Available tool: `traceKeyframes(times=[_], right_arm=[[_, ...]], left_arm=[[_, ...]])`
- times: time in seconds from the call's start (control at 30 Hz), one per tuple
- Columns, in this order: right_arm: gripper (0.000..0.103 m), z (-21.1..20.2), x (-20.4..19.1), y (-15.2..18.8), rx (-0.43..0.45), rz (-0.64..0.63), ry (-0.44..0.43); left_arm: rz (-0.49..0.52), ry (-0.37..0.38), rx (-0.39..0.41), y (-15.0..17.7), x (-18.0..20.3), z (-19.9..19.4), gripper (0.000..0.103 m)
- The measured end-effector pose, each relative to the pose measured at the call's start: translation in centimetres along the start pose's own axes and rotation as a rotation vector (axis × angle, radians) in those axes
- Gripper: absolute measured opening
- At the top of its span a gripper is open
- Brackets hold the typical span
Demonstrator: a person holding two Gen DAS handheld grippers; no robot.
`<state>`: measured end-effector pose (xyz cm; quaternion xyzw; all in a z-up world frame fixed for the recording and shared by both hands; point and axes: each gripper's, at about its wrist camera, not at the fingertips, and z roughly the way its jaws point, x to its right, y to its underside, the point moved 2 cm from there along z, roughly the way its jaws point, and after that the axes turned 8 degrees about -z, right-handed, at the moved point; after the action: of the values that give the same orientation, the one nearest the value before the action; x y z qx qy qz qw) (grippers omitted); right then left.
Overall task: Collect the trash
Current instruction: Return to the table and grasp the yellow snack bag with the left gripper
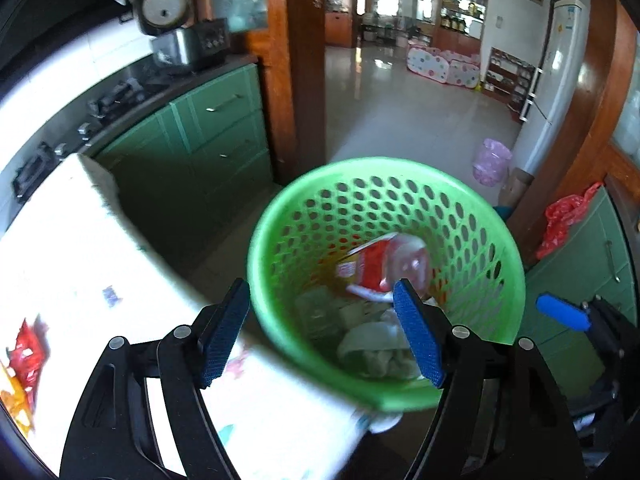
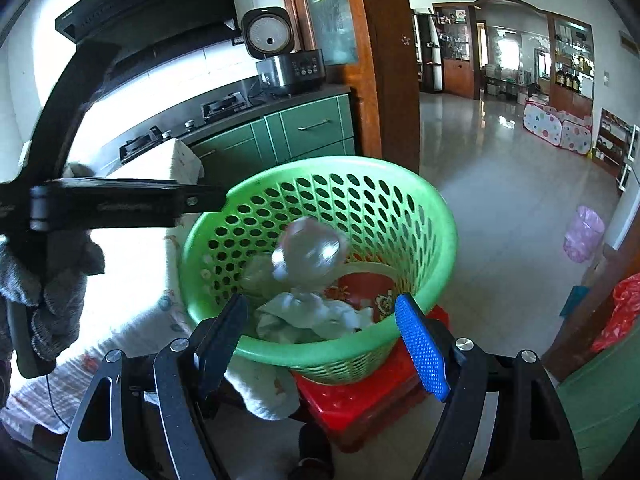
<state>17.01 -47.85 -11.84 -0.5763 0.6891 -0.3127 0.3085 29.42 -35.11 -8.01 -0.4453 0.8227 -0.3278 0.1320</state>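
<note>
A green perforated basket (image 1: pixel 360 164) holds trash: a red packet (image 1: pixel 372 268), crumpled clear plastic and white paper (image 1: pixel 372 344). My left gripper (image 1: pixel 320 284) is open over the basket's near rim, with nothing between its blue pads. In the right wrist view, the same basket (image 2: pixel 320 162) sits on a red stool (image 2: pixel 360 404). My right gripper (image 2: pixel 322 298) is open at the near rim. A blurred clear plastic piece (image 2: pixel 308 252) hangs inside the basket, above white tissue (image 2: pixel 312 316) and touching neither pad. Red and orange wrappers (image 1: pixel 24 356) lie on the white-clothed table (image 1: pixel 80 260).
Green cabinets (image 1: pixel 216 140) with a stove and a rice cooker (image 2: pixel 268 36) run behind the table. A pink bag (image 1: pixel 492 162) stands on the tiled floor by a white fridge (image 1: pixel 560 60). A red bag (image 1: pixel 564 216) hangs at a cabinet on the right. A gloved hand (image 2: pixel 60 280) holds the left gripper.
</note>
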Motion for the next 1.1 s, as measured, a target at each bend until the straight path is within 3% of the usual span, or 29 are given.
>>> traceKeyframes(times=[0.3,0.6,0.77,0.9,1.1], right_arm=[[0.074,-1.1,-4.4,-1.6,0.030,-0.059,-0.062],[0.075,-0.6,-10.9,-3.9,0.031,-0.125,-0.186],[0.075,0.0,-15.0,-4.9,0.019,-0.184,-0.247],[0.075,0.9,-18.5,-5.8,0.009,-0.233,-0.294],[0.075,2.4,-23.1,-7.2,-0.002,-0.296,-0.355]], left_arm=[[-0.140,-0.093,0.040,2.6,-7.9,-6.7,0.073],[-0.294,-0.270,0.074,6.5,-18.6,-11.9,0.074],[-0.364,-0.385,0.072,8.6,-24.9,-14.0,0.079],[-0.490,-0.415,0.065,10.5,-30.4,-15.6,0.079],[-0.701,-0.384,0.075,11.6,-36.4,-16.1,0.079]])
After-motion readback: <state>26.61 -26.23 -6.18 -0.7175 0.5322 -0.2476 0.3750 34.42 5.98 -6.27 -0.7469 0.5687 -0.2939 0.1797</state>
